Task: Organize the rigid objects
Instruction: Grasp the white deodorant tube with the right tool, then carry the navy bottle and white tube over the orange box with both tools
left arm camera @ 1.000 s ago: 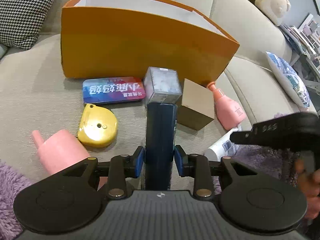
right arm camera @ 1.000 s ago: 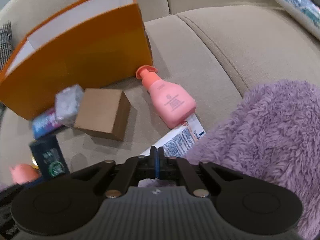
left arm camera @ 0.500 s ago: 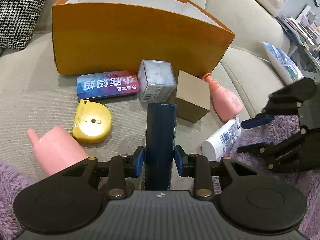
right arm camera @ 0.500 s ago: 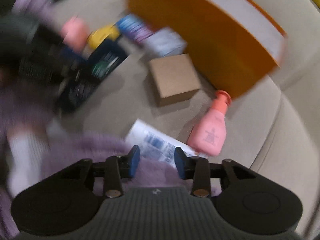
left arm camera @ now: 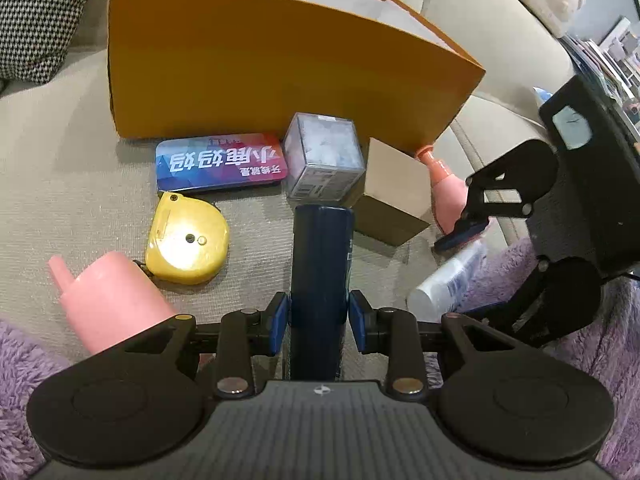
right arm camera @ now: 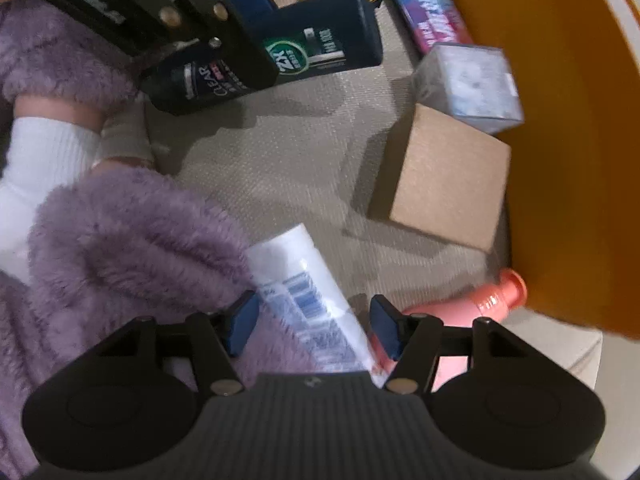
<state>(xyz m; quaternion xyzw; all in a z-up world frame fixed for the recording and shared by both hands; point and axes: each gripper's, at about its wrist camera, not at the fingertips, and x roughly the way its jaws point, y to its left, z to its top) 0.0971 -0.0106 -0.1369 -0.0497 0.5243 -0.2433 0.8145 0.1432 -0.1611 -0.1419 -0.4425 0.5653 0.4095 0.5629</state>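
Note:
My left gripper (left arm camera: 320, 316) is shut on a dark blue shampoo bottle (left arm camera: 321, 264), which it holds just above the sofa seat; the same bottle (right arm camera: 288, 52) shows in the right wrist view. My right gripper (right arm camera: 314, 326) points down over a white tube (right arm camera: 304, 296) lying on the seat. Its jaws are opening, with the tube between them and the pads clear of it. From the left wrist view the right gripper (left arm camera: 472, 268) hangs above the white tube (left arm camera: 448, 280). A tall orange box (left arm camera: 280, 64) stands at the back.
On the beige sofa lie a brown cardboard cube (left arm camera: 396, 196), a clear cube box (left arm camera: 324, 160), a blue-red tin (left arm camera: 220, 162), a yellow tape measure (left arm camera: 186, 240), a pink pump bottle (right arm camera: 480, 308) and a pink bottle (left arm camera: 108, 300). A purple fluffy blanket (right arm camera: 120, 240) and a person's socked foot (right arm camera: 40, 160) lie nearby.
My right gripper rolled over, swung down over the white tube, and its jaws went from shut to apart. My left gripper kept still with the blue bottle in it.

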